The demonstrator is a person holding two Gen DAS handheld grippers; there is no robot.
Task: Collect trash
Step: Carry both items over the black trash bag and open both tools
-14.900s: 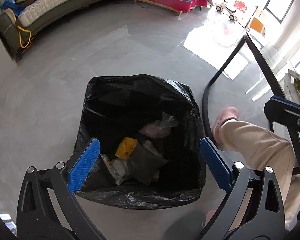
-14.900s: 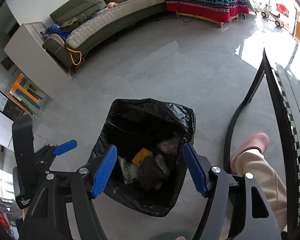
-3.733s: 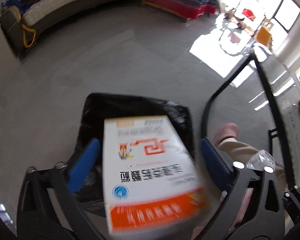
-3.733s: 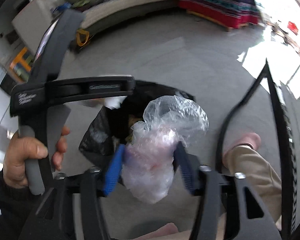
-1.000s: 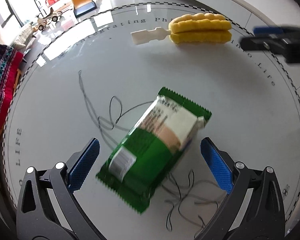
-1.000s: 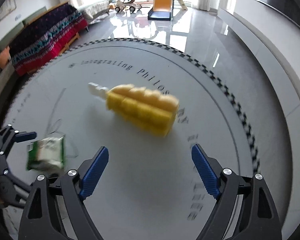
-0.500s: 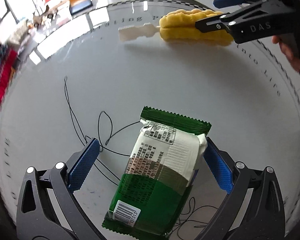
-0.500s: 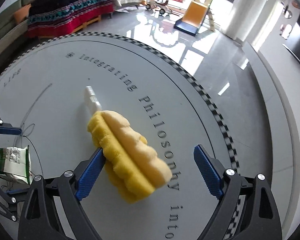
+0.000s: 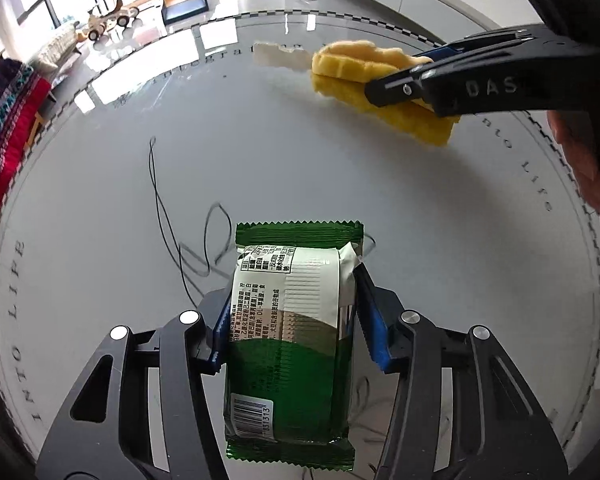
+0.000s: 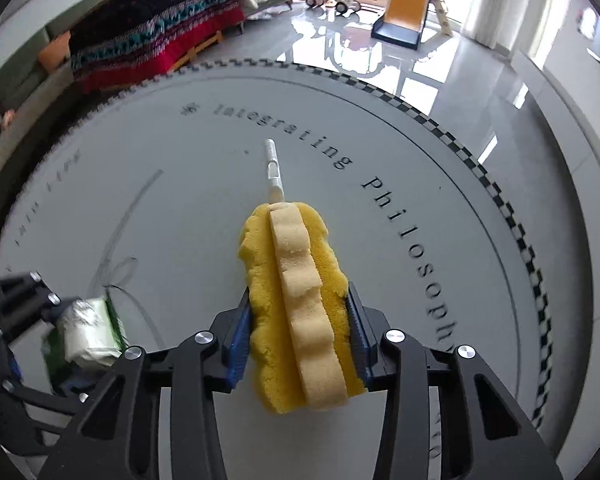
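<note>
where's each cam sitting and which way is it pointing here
Left wrist: on the left claw, angled down at the table; its fingers are closing on the green packet; a hand shows at right.
Right wrist: on the right claw, angled down, closing on the yellow sponge brush.
Shared: packet, brush, table; each sees the other claw.

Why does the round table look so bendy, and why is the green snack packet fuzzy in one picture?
Both wrist views use fisheye lenses, so the table rim curves. The left wrist view shows the green snack packet sharp; in the right wrist view it is blurred at the picture's edge. Window glare brightens the floor behind.
</note>
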